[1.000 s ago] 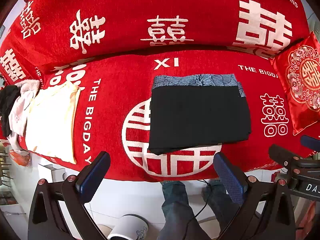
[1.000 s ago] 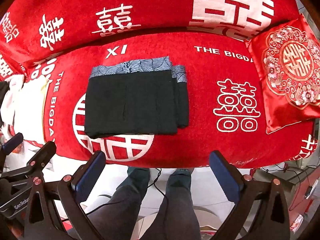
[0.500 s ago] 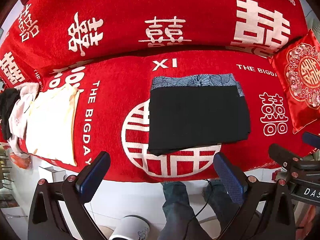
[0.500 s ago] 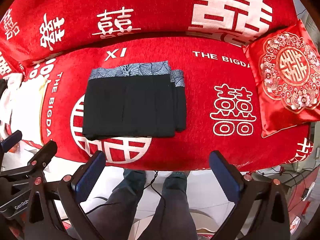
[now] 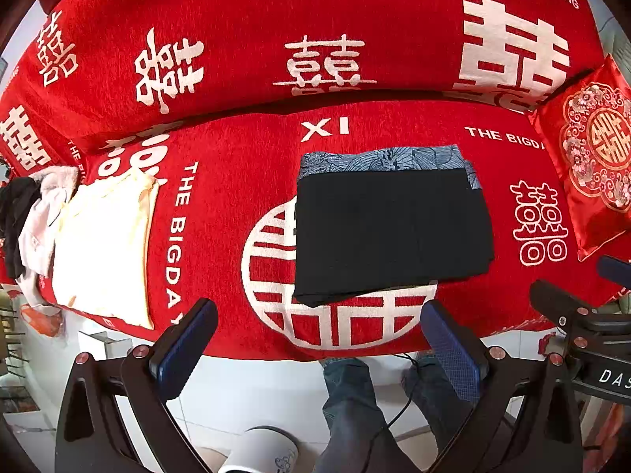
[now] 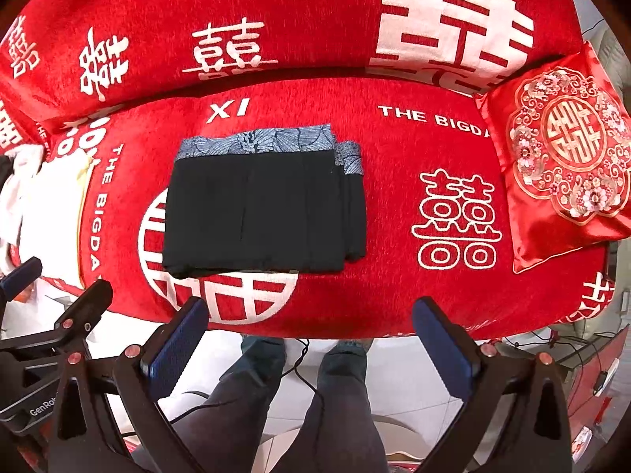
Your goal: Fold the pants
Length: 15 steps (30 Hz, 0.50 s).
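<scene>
Black pants (image 5: 390, 232) with a blue-grey patterned waistband lie folded into a flat rectangle on the red sofa seat (image 5: 236, 205); they also show in the right wrist view (image 6: 260, 213). My left gripper (image 5: 315, 339) is open and empty, held off the seat's front edge, below the pants. My right gripper (image 6: 307, 339) is open and empty, likewise back from the front edge. Each gripper shows at the edge of the other's view.
A folded cream garment (image 5: 102, 248) and a pile of white and black clothes (image 5: 27, 220) lie at the seat's left end. A red embroidered cushion (image 6: 564, 165) leans at the right end. The person's legs (image 6: 295, 406) and a white cup (image 5: 260, 449) are below.
Both grippers have drifted slightly back and up from the sofa; the pants lie unchanged.
</scene>
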Each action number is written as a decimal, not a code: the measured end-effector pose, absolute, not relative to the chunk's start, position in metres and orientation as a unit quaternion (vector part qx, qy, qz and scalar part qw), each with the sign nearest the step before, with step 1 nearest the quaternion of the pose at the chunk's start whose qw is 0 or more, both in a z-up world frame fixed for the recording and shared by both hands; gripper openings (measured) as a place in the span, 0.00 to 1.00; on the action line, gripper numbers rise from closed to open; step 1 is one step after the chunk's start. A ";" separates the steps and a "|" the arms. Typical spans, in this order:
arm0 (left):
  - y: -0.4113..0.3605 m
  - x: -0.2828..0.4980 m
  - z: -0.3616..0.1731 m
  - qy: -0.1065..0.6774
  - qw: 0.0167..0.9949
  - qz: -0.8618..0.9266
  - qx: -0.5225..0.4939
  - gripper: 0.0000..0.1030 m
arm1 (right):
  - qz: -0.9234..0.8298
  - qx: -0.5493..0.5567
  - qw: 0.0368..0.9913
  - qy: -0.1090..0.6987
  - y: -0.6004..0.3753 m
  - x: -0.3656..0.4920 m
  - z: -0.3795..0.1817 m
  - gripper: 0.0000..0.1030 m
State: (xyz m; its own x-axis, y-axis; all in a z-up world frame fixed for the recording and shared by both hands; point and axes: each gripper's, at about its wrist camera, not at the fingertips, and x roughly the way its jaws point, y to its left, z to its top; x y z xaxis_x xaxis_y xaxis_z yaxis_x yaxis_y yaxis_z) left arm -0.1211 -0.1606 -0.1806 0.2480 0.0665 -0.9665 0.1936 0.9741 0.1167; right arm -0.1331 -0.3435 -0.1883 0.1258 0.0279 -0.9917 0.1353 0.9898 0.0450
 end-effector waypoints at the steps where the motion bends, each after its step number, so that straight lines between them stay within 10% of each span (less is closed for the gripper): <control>1: -0.161 -0.121 -0.180 0.611 0.783 -0.041 0.107 1.00 | -0.036 0.062 0.748 0.660 -0.343 -0.133 -0.188 1.00; 15: -0.159 -0.122 -0.177 0.609 0.784 -0.044 0.112 1.00 | -0.037 0.062 0.748 0.659 -0.344 -0.136 -0.187 1.00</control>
